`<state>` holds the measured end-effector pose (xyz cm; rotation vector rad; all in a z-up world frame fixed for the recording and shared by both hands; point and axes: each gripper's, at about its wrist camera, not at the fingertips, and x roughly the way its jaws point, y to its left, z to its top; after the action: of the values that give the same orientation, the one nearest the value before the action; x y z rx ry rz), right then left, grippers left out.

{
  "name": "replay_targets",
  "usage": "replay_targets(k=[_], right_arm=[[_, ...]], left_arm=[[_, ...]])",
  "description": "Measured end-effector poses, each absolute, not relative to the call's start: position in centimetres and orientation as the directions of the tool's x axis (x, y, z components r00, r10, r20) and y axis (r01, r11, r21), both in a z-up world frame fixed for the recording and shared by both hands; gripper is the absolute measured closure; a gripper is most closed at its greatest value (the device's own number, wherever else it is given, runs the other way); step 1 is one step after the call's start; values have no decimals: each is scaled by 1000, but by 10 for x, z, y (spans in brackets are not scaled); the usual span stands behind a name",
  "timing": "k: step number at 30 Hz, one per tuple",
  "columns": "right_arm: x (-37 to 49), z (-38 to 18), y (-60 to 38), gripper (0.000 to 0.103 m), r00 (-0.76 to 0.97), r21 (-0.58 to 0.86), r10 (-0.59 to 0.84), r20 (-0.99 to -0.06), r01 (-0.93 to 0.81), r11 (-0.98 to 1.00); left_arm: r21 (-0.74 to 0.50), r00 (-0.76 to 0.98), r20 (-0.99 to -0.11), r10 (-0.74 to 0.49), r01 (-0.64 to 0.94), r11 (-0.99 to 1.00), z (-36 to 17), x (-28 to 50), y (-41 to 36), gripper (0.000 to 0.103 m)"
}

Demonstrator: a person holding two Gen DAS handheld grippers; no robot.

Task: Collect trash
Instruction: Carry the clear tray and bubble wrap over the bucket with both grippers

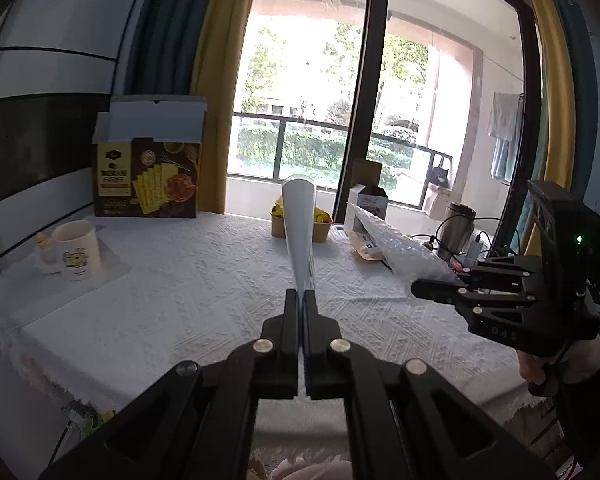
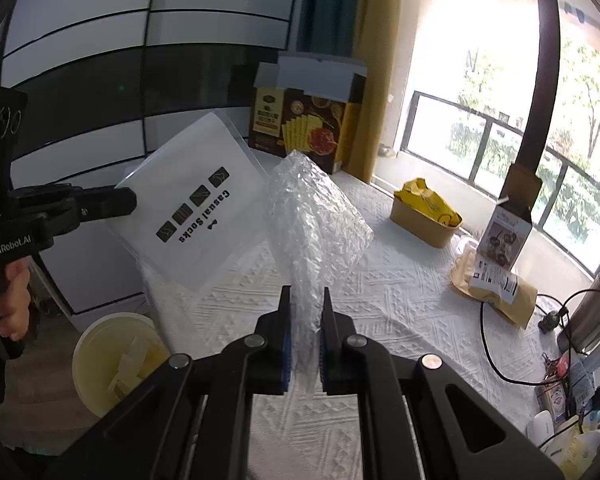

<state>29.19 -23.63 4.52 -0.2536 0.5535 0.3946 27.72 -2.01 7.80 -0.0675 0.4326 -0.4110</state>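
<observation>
My left gripper is shut on the edge of a clear plastic sock bag, which stands up edge-on above the table. From the right wrist view the same bag shows its "Casual Socks" print, with the left gripper clamped on its left corner. My right gripper is shut on a crumpled sheet of bubble wrap that rises above the white tablecloth. Seen from the left wrist, the right gripper holds the bubble wrap at the right.
A cracker box and a mug stand at the back left of the table. A brown paper bowl with yellow wrappers, a small carton and a kraft pouch lie near the window. A yellow bin sits on the floor at the table's left. Cables and a steel tumbler crowd the right end.
</observation>
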Motion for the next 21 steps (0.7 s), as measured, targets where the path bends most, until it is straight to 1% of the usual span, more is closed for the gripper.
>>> replay_targets(k=[8, 21], right_arm=[[256, 53, -210, 94, 783, -147, 331, -527, -467, 872], [206, 52, -159, 94, 760, -179, 402, -510, -551, 815]], left_arm=[[-135, 859, -362, -363, 337, 932, 81, 234, 6, 102], [-125, 891, -350, -290, 262, 957, 68, 174, 49, 102]])
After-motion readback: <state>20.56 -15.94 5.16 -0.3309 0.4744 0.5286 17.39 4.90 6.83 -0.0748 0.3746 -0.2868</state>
